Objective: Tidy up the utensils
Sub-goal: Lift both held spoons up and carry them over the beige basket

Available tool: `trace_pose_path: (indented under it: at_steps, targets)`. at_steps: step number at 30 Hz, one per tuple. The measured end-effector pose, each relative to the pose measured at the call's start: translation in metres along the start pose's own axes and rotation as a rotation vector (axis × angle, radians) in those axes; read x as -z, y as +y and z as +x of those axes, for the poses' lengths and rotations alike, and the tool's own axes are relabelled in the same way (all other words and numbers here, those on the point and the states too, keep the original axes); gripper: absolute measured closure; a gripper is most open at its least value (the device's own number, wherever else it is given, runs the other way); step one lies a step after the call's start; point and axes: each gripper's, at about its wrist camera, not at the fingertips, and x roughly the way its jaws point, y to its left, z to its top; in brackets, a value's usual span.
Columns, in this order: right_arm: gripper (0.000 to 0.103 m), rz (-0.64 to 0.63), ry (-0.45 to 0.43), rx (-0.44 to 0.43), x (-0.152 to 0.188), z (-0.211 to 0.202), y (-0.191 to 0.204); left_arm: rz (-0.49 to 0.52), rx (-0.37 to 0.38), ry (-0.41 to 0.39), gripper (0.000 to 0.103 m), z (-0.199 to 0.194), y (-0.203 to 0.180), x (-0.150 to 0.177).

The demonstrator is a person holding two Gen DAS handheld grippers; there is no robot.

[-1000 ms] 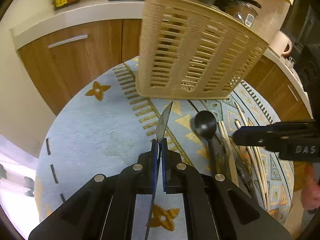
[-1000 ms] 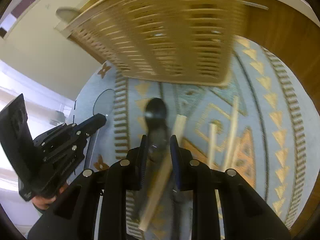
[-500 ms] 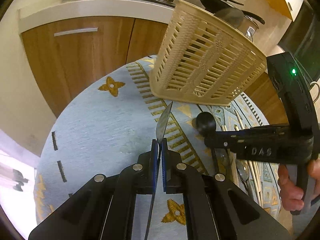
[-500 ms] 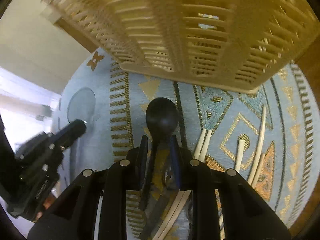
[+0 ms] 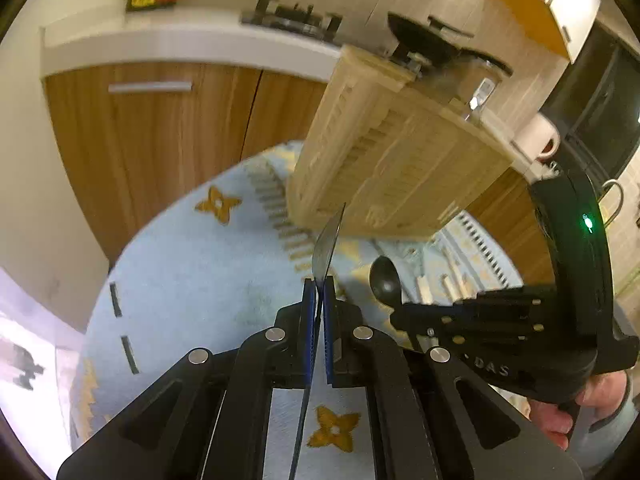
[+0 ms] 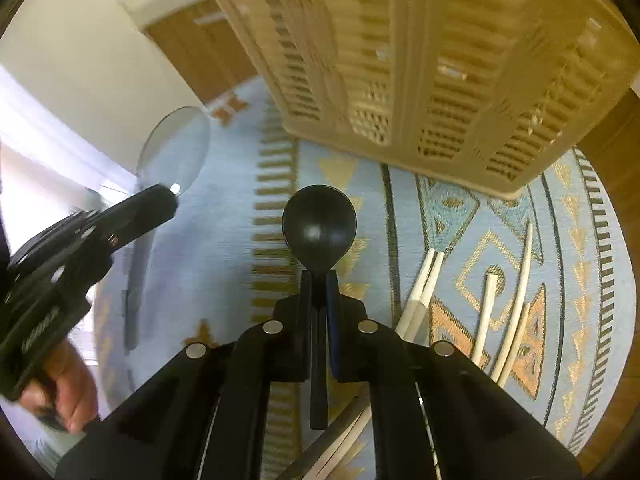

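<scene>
Above the blue table (image 6: 224, 240), the right tool (image 6: 319, 280) pinches a black spoon (image 6: 319, 226). The left tool (image 5: 319, 292) pinches a clear flat spoon (image 5: 328, 244) near the basket (image 6: 420, 60).

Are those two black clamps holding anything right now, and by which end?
Yes. The right gripper grips the black spoon by its handle, just below the bowl. The left gripper pinches a clear spoon, seen edge-on, also just below its bowl.

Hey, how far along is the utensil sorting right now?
No utensil visibly in the beige slotted basket yet. In hand: left claw pinches a clear flat spoon; right claw grips a black plastic spoon. Left: pale wooden chopsticks on the blue patterned mat.
</scene>
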Motion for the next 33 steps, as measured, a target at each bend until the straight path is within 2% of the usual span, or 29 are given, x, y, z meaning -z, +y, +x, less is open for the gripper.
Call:
trace_pose_path:
  at_steps: [5,9,11,14,18,21,24,33]
  targets:
    - [0.098,-0.058,-0.137,-0.070,0.004,-0.050,0.008,-0.001,0.039,-0.113,0.101,-0.031,-0.011,-0.013]
    - [0.098,-0.088,-0.288,-0.112,0.004,-0.101,0.015,0.018,0.078,-0.231,0.101,-0.059,-0.026,-0.033]
    - [0.098,-0.095,-0.377,-0.117,0.001,-0.127,0.013,0.043,0.093,-0.283,0.101,-0.070,-0.037,-0.046]
    - [0.098,-0.100,-0.454,-0.162,0.005,-0.164,-0.006,0.089,0.110,-0.347,0.101,-0.082,-0.054,-0.068]
    - [0.098,-0.082,-0.585,-0.116,-0.007,-0.203,-0.027,0.126,0.136,-0.431,0.101,-0.087,-0.071,-0.095]
    - [0.098,-0.032,-0.640,-0.123,-0.019,-0.215,-0.044,0.127,0.188,-0.490,0.101,-0.087,-0.079,-0.112]
    - [0.098,0.004,-0.729,-0.062,-0.031,-0.218,-0.065,0.121,0.228,-0.551,0.101,-0.082,-0.088,-0.126]
    - [0.098,0.070,-0.860,0.055,-0.057,-0.197,-0.108,0.066,0.235,-0.648,0.101,-0.044,-0.097,-0.141]
